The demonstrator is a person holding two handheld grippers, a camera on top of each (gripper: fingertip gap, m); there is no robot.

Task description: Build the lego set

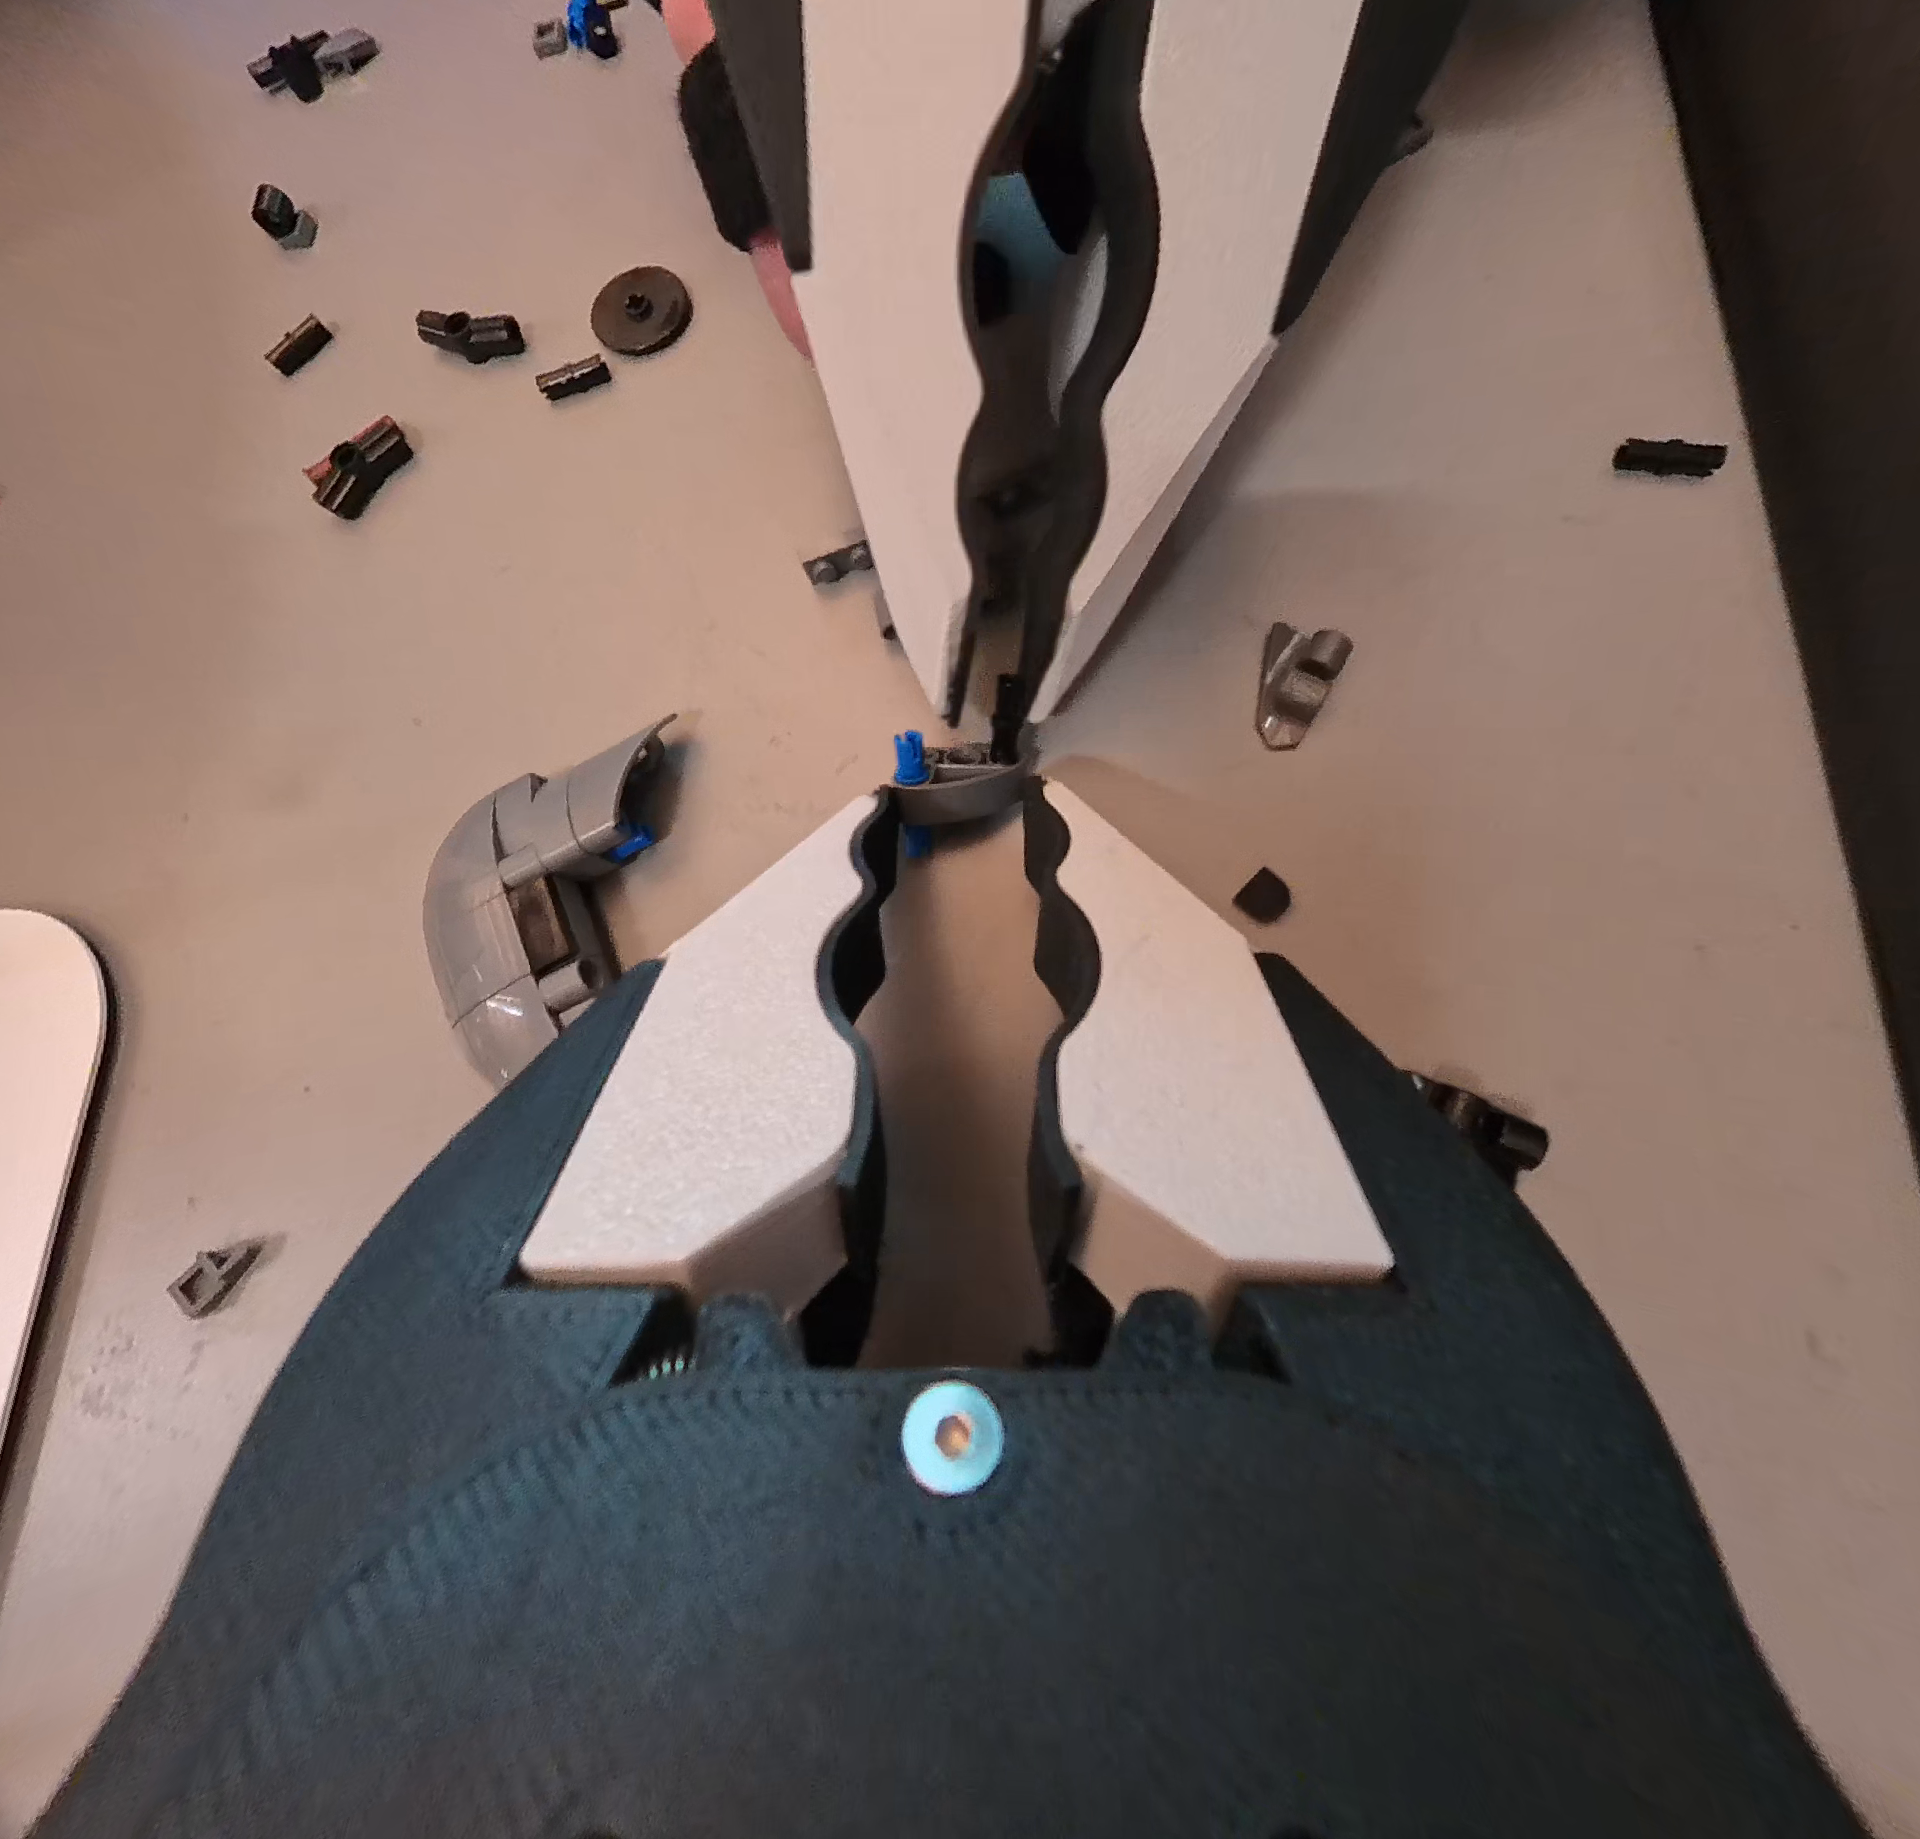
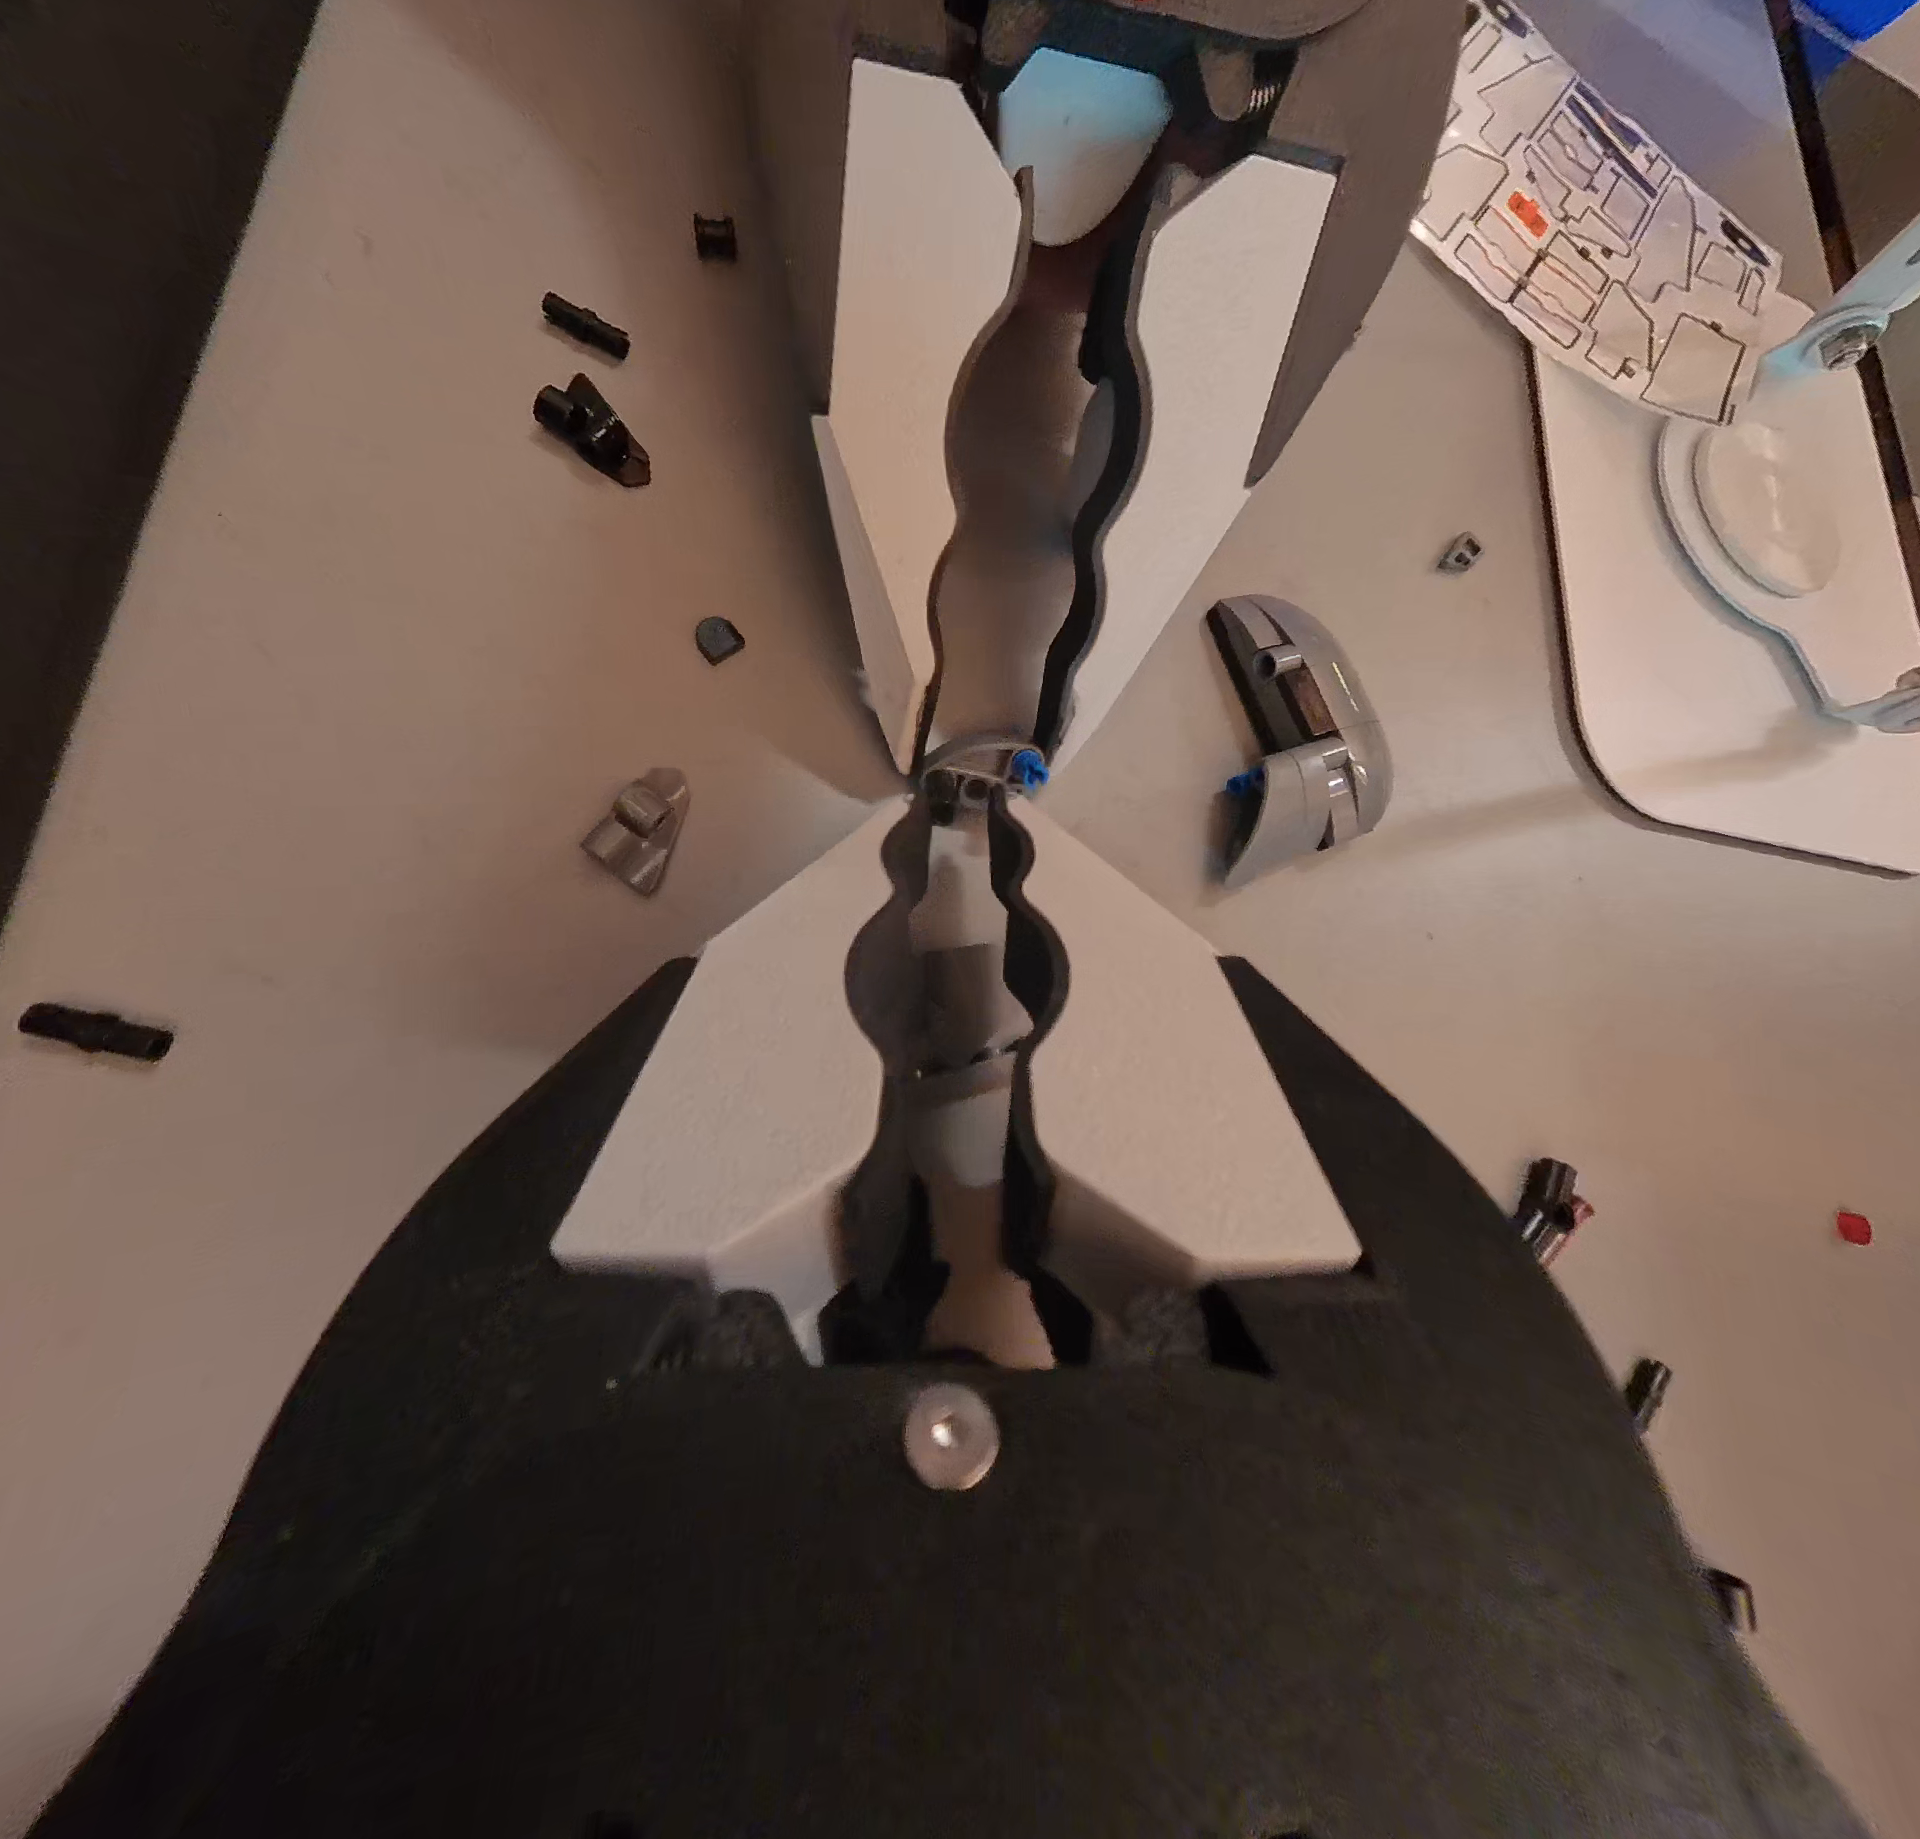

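Note:
My left gripper [image 1: 961, 804] is shut on a small grey curved lego piece [image 1: 966, 781] with a blue pin [image 1: 908, 756] stuck through its left end. It holds the piece above the table. My right gripper [image 2: 951, 818] comes in from the opposite side, tip to tip, and is shut on a short black pin [image 2: 943, 807]. The black pin [image 1: 1004, 711] touches the right end of the grey piece [image 2: 977, 763]. In the right wrist view the blue pin [image 2: 1029, 771] shows on the piece's right end. The left gripper [image 2: 977, 735] reaches in from the top there.
A grey curved sub-assembly [image 1: 520, 916] lies left of the left gripper and also shows in the right wrist view [image 2: 1309, 740]. Loose black and grey parts [image 1: 468, 333] are scattered at upper left. A grey wedge piece [image 1: 1299, 683] lies right. A white board [image 2: 1714, 729] holds a sticker sheet [image 2: 1579, 220]. The grippers are tip to tip, or close to it.

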